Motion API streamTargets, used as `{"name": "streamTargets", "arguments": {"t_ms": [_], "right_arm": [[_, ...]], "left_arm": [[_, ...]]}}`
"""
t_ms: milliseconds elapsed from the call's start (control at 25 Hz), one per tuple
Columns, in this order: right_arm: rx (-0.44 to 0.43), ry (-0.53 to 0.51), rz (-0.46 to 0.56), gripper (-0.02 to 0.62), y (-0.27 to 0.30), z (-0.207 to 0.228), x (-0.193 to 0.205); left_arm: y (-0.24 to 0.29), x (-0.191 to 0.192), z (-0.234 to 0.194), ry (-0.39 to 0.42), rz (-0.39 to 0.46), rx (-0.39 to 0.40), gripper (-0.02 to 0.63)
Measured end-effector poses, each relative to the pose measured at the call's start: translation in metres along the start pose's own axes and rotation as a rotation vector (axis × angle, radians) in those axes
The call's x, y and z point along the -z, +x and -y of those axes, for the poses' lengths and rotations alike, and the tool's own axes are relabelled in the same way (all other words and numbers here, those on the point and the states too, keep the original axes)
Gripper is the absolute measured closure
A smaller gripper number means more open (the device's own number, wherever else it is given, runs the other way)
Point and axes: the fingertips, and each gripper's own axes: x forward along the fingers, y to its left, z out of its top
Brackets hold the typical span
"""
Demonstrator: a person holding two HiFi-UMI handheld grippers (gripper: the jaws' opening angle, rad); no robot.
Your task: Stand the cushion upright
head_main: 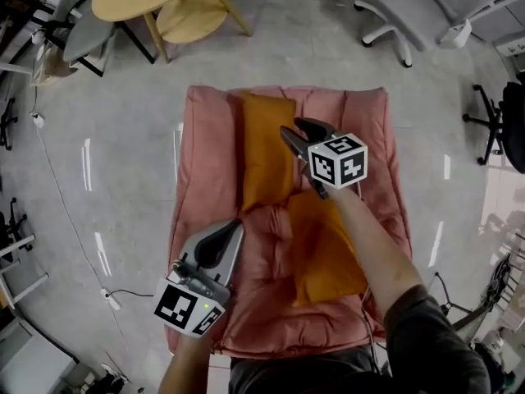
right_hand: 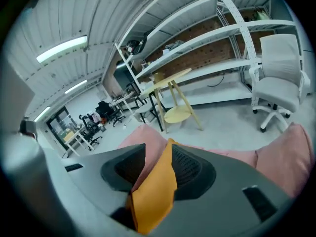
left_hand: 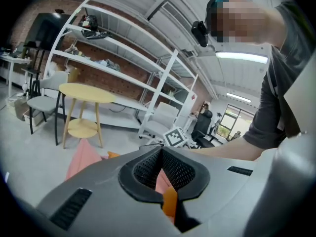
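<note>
on pink mat [head_main: 205,138], orange cushion [head_main: 264,150]: looks soft, light, floppy; wants pinching at far edge. right gripper [head_main: 294,130] released, left gripper [head_main: 236,226] clenched.

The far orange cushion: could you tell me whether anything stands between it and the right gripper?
Nothing visible does: the open right gripper hangs at the far orange cushion, whose fabric shows directly between its jaws.

A pink quilted mattress [head_main: 205,138] is being borne by the grey concrete floor [head_main: 123,121]. A flat orange fabric cushion [head_main: 264,150] is being carried toward the mattress's far end, a second orange cushion [head_main: 324,253] nearer its middle.
</note>
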Motion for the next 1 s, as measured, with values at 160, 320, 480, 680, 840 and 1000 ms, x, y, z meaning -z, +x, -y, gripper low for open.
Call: {"name": "streamTargets", "arguments": {"t_ms": [160,320,480,680,840,1000], "right_arm": [[0.04,-0.012,-0.024,0.466,0.063,0.042,0.011],[0.072,-0.037,-0.077,0.462,0.113,0.084,0.03],[0.051,-0.018,-0.151,0.437,0.155,0.113,0.057],[-0.029,0.008,-0.262,0.465,0.192,0.115,0.086],[-0.038,-0.046,-0.264,0.549,0.2,0.102,0.092],[-0.034,-0.034,-0.208,0.565,0.18,0.09,0.072]], "left_arm": [[0.012,0.021,-0.035,-0.025,-0.008,0.0,0.595],[0.028,0.038,-0.058,-0.048,-0.023,0.002,0.595],[0.042,0.052,-0.07,-0.083,-0.013,0.018,0.595],[0.047,0.076,-0.086,-0.137,-0.044,-0.001,0.595],[0.045,0.08,-0.093,-0.157,-0.026,-0.006,0.595],[0.042,0.06,-0.094,-0.149,0.026,0.007,0.595]]}}
